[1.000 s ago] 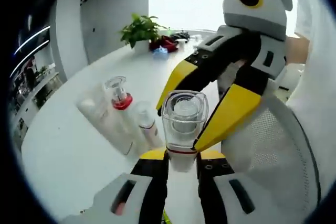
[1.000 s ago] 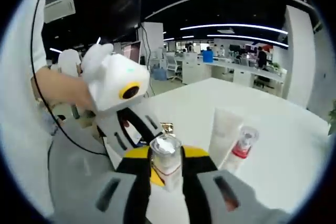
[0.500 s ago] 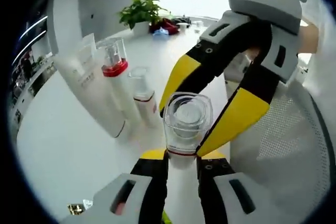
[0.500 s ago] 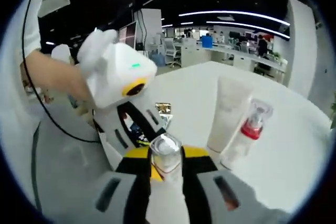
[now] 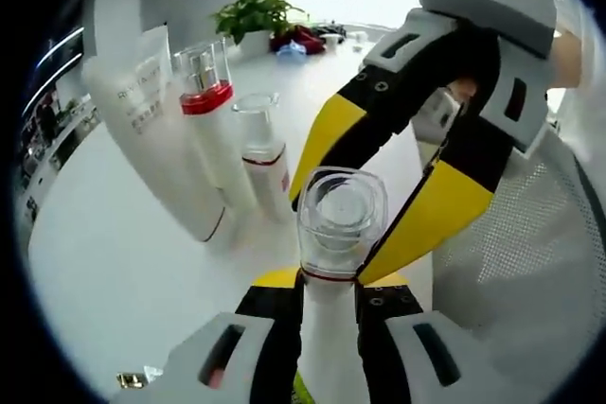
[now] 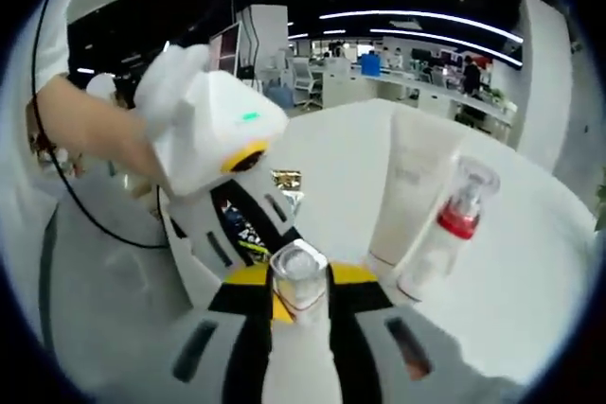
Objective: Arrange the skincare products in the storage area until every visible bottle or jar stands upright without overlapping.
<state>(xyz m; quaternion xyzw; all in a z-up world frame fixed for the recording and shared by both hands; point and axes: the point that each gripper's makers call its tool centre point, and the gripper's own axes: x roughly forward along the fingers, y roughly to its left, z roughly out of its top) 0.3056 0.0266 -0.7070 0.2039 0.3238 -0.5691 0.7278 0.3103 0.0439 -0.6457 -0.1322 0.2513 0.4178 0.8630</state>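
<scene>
Left gripper view: left gripper (image 5: 327, 292) jaws closed on clear-capped bottle (image 5: 336, 234), right gripper's jaws flanking its cap; white tube (image 5: 151, 130), red-collared pump bottle (image 5: 213, 130), small bottle (image 5: 263, 163) upright on table (image 5: 114, 281) | Right gripper view: right gripper (image 6: 301, 302) clamps the cap (image 6: 297, 276); lower vertically beside the row, clear of neighbours.
</scene>
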